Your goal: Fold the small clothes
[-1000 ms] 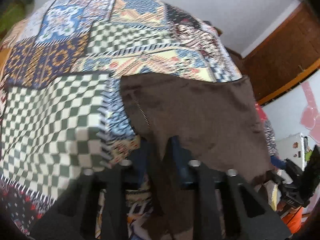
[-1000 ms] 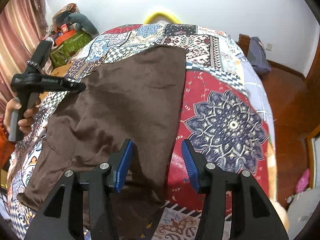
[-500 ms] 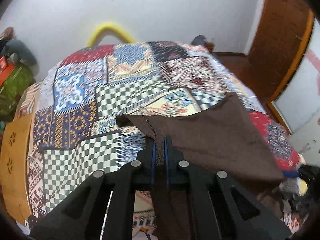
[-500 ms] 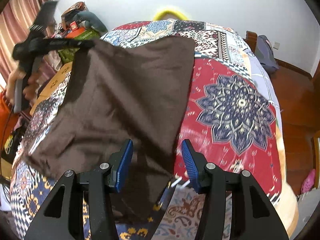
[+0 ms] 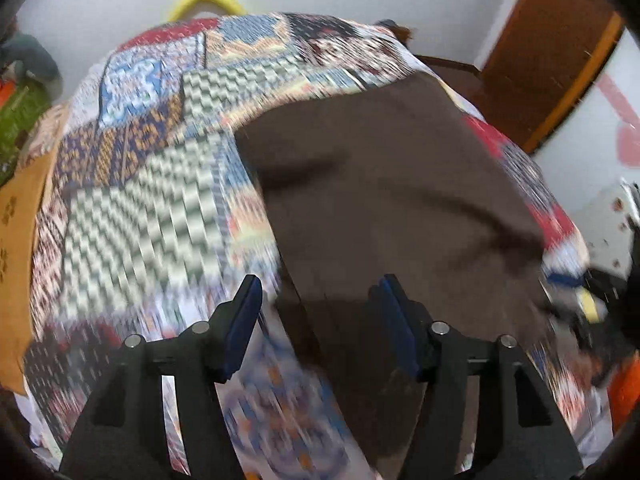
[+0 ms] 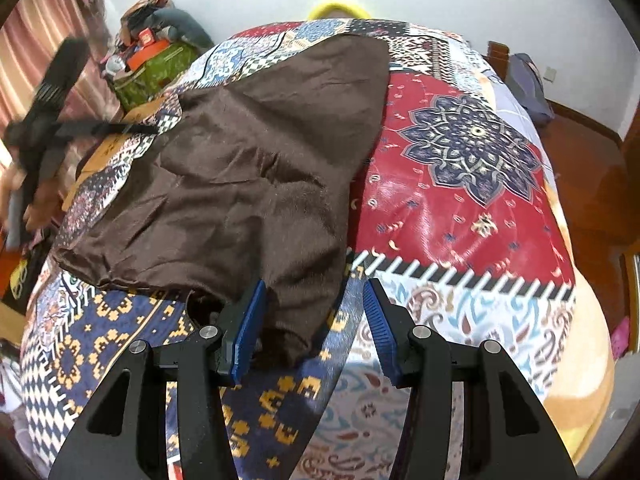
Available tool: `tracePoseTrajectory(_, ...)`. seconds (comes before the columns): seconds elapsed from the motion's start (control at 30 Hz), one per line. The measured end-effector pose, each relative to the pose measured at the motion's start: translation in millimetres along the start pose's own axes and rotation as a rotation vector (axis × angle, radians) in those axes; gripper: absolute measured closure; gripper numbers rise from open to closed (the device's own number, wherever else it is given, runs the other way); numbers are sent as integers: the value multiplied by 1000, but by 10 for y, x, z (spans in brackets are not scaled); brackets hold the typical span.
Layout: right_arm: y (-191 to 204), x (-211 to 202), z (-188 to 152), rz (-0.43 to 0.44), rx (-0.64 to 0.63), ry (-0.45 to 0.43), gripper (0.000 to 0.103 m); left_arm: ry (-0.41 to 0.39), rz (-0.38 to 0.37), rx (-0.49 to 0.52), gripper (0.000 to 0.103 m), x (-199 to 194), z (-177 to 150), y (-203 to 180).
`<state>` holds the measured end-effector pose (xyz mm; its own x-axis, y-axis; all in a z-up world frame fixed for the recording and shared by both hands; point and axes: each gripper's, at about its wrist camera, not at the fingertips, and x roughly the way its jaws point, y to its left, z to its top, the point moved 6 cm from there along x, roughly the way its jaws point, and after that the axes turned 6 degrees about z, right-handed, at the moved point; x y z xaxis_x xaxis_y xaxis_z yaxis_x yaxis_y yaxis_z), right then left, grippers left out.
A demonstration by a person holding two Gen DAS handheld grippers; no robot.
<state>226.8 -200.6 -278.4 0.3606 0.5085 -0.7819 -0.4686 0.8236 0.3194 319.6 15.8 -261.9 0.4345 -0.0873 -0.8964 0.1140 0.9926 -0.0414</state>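
Left gripper [image 5: 320, 320] jaws opening, brown cloth [image 5: 380, 184] released

We look steeply down from each wrist, close over the patchwork bedspread [image 5: 132, 200], facing the far wall. We share the brown cloth [image 6: 248, 168] and the yellow arch [image 6: 338, 4]; the right view also catches the left gripper [image 6: 132, 128].
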Motion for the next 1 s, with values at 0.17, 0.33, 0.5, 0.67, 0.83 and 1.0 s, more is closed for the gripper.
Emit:
tracePoseTrajectory(0.17, -13, -106, -52, -8, 50, -25, 56, 64, -64, -10, 43, -94, -488, -192)
tracePoseTrajectory(0.33, 62, -186, -145, -1, 74, -40, 56, 6, -47, 5, 67, -127, -709, -339)
tracePoseTrajectory(0.5, 135, -256, -164, -18, 61, -47, 56, -33, -51, 20, 98, -233, -756, -398)
tracePoseTrajectory(0.67, 163, -312, -136, -36, 48, -52, 55, -92, -5, 9, 98, -452, -689, -204)
tracePoseTrajectory(0.83, 261, -248, -134, -28, 23, -36, 55, -24, 82, -21, 95, -336, -678, 70)
tracePoseTrajectory(1.0, 415, -184, -146, -9, -18, -24, 54, -1, 87, -57, 64, -374, -792, 190)
